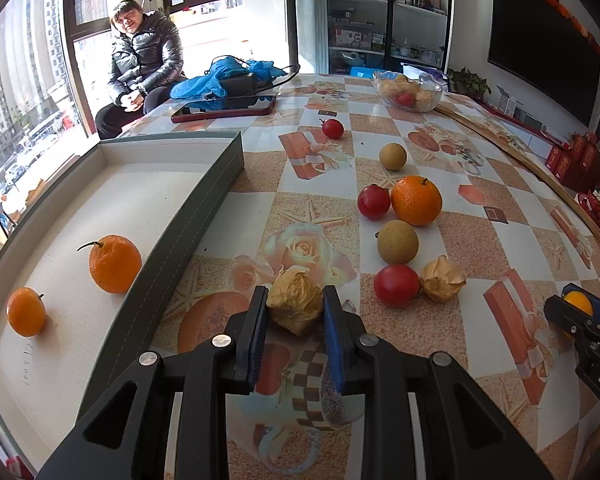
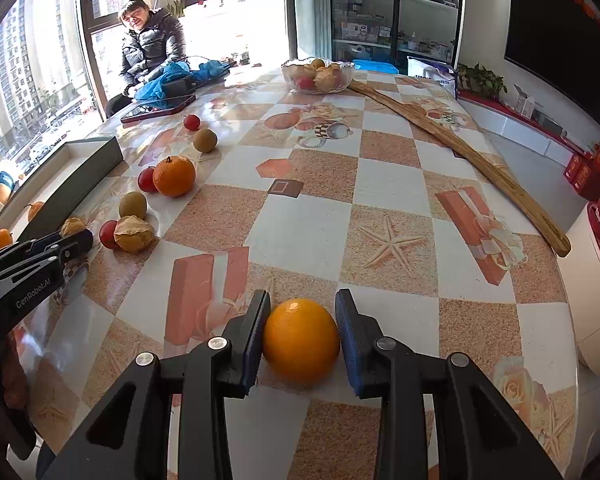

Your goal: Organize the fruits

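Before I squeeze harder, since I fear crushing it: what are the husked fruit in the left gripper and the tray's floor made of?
The husked fruit looks wrapped in a dry, papery tan husk, crinkled and matte. The tray floor looks like white corrugated board, faintly ribbed and matte, though plastic is possible.

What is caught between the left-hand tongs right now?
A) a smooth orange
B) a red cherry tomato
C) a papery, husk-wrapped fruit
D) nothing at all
C: in the left wrist view the left tongs are shut on the tan, papery husk-wrapped fruit, both pads pressing its sides, while the smooth orange fruit sits in the right tongs.
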Available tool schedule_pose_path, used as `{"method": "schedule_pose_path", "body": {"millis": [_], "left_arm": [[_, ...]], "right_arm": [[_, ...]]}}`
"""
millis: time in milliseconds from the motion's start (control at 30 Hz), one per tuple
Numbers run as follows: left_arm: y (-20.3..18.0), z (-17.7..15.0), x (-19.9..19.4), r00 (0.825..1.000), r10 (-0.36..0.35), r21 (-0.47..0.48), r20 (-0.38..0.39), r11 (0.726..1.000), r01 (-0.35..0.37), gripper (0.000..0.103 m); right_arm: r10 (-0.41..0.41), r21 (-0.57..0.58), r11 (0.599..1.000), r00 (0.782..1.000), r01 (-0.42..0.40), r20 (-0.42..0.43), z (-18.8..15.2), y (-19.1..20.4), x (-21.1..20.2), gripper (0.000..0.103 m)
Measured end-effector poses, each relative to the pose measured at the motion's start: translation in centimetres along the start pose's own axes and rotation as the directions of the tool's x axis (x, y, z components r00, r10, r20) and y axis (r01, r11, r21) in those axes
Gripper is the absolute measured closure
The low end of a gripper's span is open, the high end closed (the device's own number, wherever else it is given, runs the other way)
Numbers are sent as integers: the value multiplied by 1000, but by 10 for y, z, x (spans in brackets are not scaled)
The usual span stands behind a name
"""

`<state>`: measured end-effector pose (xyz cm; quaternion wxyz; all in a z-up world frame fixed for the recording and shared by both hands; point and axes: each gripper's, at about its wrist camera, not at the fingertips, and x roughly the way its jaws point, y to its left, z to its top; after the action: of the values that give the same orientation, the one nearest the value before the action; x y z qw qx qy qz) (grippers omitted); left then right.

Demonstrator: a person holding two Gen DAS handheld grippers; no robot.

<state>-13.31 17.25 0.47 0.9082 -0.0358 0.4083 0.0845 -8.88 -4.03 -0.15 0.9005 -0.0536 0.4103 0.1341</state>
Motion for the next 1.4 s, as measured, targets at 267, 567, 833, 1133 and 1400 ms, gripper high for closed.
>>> {"method": "schedule_pose_path", "body": {"millis": [267,567,833,1133,1400], "left_arm": [[0,0,0,1000,1,1,1,1000,-1,74],[0,0,0,1000,0,0,1,1000,0,74],[0,-1,0,1000,0,0,1,1000,0,74],[0,-1,0,1000,0,1,2,1000,0,74],[1,-1,-1,1000,2,4,3,1000,-2,73]], "right_arm": [[-7,5,1000,1000,7,0,0,0,-1,67],[-12,14,1000,1000,12,3,0,-1,-1,67],[-14,23,1000,1000,14,5,0,-2,-2,67],[-46,-3,999,998,46,36,1,3,-8,30],[-52,-13,999,999,52,-11,3,5,2,30]]}}
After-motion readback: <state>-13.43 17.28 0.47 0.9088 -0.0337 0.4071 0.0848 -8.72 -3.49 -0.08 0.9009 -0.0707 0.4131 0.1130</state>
